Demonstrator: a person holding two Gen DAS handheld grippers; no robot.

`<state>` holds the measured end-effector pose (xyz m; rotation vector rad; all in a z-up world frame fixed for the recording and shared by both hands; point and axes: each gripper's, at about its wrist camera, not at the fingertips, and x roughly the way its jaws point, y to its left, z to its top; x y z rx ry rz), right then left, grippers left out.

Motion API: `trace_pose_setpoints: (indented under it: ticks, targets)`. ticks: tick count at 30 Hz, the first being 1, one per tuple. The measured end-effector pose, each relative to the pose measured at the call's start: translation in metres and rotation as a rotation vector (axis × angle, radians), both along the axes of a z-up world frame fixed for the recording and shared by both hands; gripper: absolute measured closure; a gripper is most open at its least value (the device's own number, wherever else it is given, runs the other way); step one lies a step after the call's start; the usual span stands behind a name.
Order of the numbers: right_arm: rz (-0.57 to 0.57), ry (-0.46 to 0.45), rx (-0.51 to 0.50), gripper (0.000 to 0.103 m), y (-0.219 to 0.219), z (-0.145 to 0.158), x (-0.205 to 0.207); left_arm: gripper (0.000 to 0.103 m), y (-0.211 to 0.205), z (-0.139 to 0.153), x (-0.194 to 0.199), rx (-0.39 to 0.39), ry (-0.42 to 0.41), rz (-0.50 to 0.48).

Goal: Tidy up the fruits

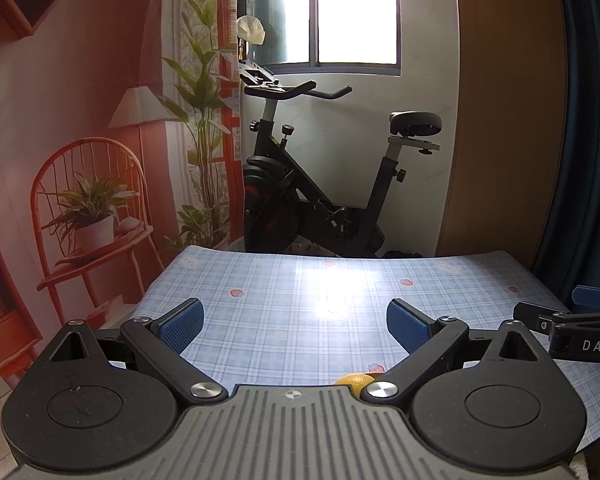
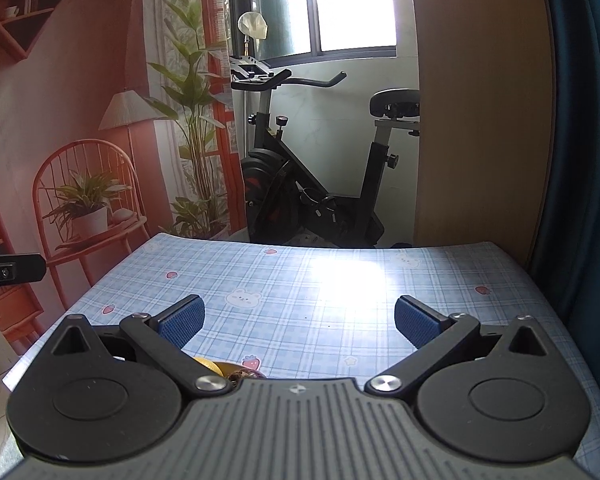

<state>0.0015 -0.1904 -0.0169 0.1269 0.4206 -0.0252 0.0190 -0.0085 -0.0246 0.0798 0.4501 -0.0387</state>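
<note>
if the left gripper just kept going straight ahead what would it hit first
Nothing close: the left gripper is open, with only bare tablecloth between and ahead of its fingers. Beyond the table's far edge stands the exercise bike, probably the first thing met, though depth is hard to judge.

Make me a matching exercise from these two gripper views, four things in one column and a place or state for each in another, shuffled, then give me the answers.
Things
1. left gripper
2. orange fruit
3. exercise bike
4. tablecloth

Places or states
A. blue plaid with bunnies and strawberries
B. jaws wide open, holding nothing
C. beyond the table's far edge, under the window
D. mostly hidden behind the gripper body, low in the left wrist view

Pairs: 1-B, 2-D, 3-C, 4-A
</note>
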Motion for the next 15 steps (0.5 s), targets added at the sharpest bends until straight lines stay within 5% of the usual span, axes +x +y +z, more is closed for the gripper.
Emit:
trace_pose_setpoints:
  ticks: [15]
  targets:
    - [0.006, -0.012, -0.010, 0.000, 0.0009, 0.0046, -0.0059, 0.004, -0.0054, 0.0089, -0.0080, 0.022, -0.023, -0.005]
